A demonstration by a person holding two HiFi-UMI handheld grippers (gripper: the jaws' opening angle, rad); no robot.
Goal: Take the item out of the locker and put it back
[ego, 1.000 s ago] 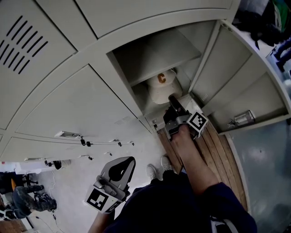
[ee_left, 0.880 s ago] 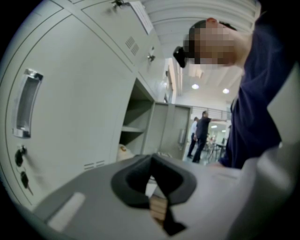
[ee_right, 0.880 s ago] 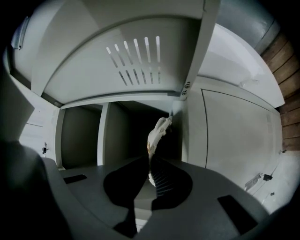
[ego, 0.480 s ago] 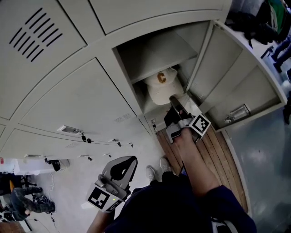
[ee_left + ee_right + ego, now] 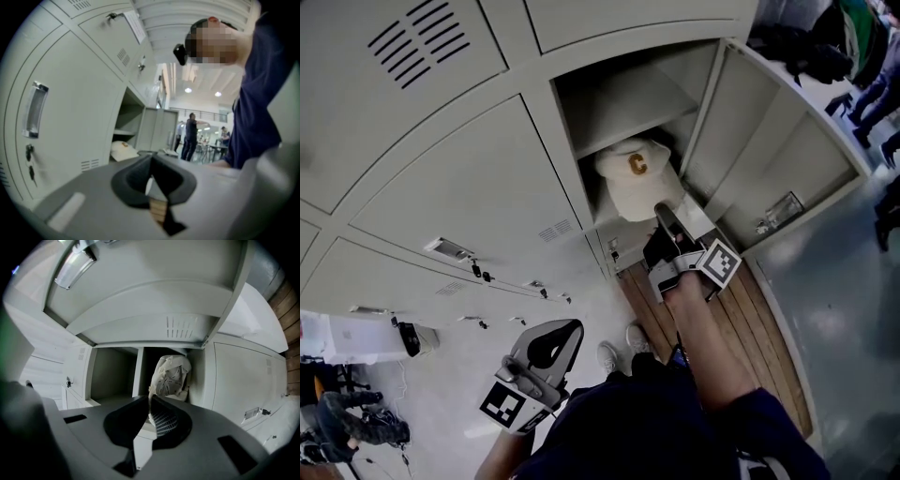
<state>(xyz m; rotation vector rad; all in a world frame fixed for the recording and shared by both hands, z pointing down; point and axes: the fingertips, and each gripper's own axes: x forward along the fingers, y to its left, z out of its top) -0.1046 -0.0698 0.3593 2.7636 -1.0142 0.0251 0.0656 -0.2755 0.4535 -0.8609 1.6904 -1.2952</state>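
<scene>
A cream cap [image 5: 633, 178] with an orange letter C hangs at the mouth of the open locker compartment [image 5: 623, 98], below its shelf. My right gripper [image 5: 661, 214] reaches up to it from below and is shut on the cap's edge. In the right gripper view the cap [image 5: 171, 376] rises from the jaw tips of the right gripper [image 5: 150, 401] with its inside seams facing me. My left gripper [image 5: 567, 328] hangs low at the left, away from the locker, jaws together and empty. From the left gripper [image 5: 151, 158] the cap [image 5: 123, 149] shows far off.
The locker door [image 5: 778, 169] stands swung open to the right. Closed locker doors [image 5: 459, 187] with keys fill the left. A wooden slatted bench [image 5: 750, 319] lies below the open locker. People stand in the hall behind [image 5: 191, 133].
My right gripper has risen with the cap in it, and the cap now shows larger at the locker's mouth. The left gripper has barely shifted.
</scene>
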